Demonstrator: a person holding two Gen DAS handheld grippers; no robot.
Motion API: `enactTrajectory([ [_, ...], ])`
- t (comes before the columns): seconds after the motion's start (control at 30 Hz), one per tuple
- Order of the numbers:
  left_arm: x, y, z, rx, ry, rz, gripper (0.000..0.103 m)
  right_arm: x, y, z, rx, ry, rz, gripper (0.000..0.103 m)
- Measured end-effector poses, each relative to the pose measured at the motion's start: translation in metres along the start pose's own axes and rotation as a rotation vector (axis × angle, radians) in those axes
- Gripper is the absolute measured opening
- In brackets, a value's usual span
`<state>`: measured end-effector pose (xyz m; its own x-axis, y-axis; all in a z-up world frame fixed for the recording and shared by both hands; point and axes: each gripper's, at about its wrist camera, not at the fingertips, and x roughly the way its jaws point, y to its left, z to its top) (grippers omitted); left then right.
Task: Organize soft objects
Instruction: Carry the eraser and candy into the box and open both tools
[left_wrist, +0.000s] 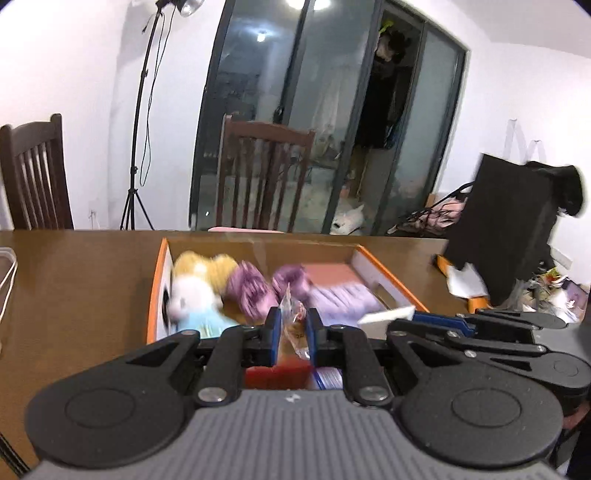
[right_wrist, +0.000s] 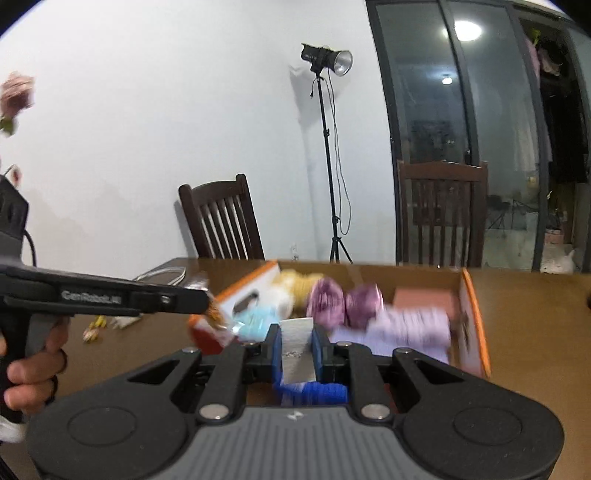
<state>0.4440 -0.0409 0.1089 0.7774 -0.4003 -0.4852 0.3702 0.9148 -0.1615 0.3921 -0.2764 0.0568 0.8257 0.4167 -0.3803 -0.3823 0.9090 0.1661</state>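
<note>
An open cardboard box with an orange rim (left_wrist: 157, 288) (right_wrist: 476, 314) stands on the brown table. In it lie a yellow, white and blue plush toy (left_wrist: 195, 291) (right_wrist: 255, 321), two purple woolly balls (left_wrist: 247, 291) (right_wrist: 325, 299), a lilac folded cloth (left_wrist: 343, 299) (right_wrist: 410, 325) and a pink piece (left_wrist: 328, 273). My left gripper (left_wrist: 293, 317) (right_wrist: 207, 299) is shut on a clear snack packet with a red bottom (left_wrist: 293, 332) (right_wrist: 210, 332), just short of the box. My right gripper (right_wrist: 297, 332) (left_wrist: 417, 315) is shut on a white and blue packet (right_wrist: 295, 343) (left_wrist: 386, 315) beside it.
Two dark wooden chairs (left_wrist: 266, 177) (right_wrist: 221, 218) stand behind the table, with a light stand (right_wrist: 327, 147) and glass doors beyond. A black bag (left_wrist: 506, 229) sits at the table's right. A white cable (left_wrist: 7, 273) and small sweets (right_wrist: 94, 328) lie on the left.
</note>
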Motion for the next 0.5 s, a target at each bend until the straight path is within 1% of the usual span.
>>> enactTrajectory([
  [0.07, 0.041, 0.007, 0.02, 0.036, 0.039, 0.081, 0.015, 0.042, -0.013, 0.024, 0.027, 0.042, -0.013, 0.017],
  [0.1, 0.065, 0.012, 0.026, 0.061, 0.073, 0.121, 0.015, 0.063, -0.019, 0.031, 0.041, 0.067, -0.037, 0.017],
  [0.13, 0.084, 0.018, 0.03, 0.053, 0.106, 0.145, 0.015, 0.085, -0.025, 0.037, 0.055, 0.094, -0.069, 0.017],
  [0.2, 0.119, 0.028, 0.033, 0.058, 0.171, 0.15, 0.015, 0.128, -0.035, 0.042, 0.063, 0.17, -0.12, 0.017],
  [0.23, 0.132, 0.032, 0.031, 0.055, 0.19, 0.171, 0.016, 0.147, -0.04, 0.042, 0.07, 0.207, -0.137, 0.017],
  [0.3, 0.148, 0.03, 0.026, 0.096, 0.21, 0.182, 0.018, 0.174, -0.049, 0.038, 0.092, 0.286, -0.133, 0.018],
  [0.33, 0.155, 0.03, 0.022, 0.107, 0.226, 0.19, 0.025, 0.186, -0.054, 0.035, 0.101, 0.322, -0.138, 0.019],
  [0.37, 0.159, 0.033, 0.017, 0.106, 0.244, 0.193, 0.034, 0.193, -0.058, 0.03, 0.098, 0.35, -0.154, 0.022],
  [0.4, 0.158, 0.035, 0.01, 0.107, 0.231, 0.179, 0.038, 0.2, -0.061, 0.026, 0.097, 0.378, -0.166, 0.022],
  [0.43, 0.157, 0.034, 0.006, 0.11, 0.212, 0.161, 0.044, 0.202, -0.066, 0.025, 0.12, 0.391, -0.156, 0.021],
  [0.47, 0.155, 0.033, 0.005, 0.102, 0.209, 0.144, 0.048, 0.201, -0.068, 0.025, 0.145, 0.384, -0.138, 0.034],
  [0.5, 0.153, 0.032, 0.004, 0.091, 0.208, 0.14, 0.048, 0.2, -0.07, 0.024, 0.147, 0.384, -0.137, 0.038],
])
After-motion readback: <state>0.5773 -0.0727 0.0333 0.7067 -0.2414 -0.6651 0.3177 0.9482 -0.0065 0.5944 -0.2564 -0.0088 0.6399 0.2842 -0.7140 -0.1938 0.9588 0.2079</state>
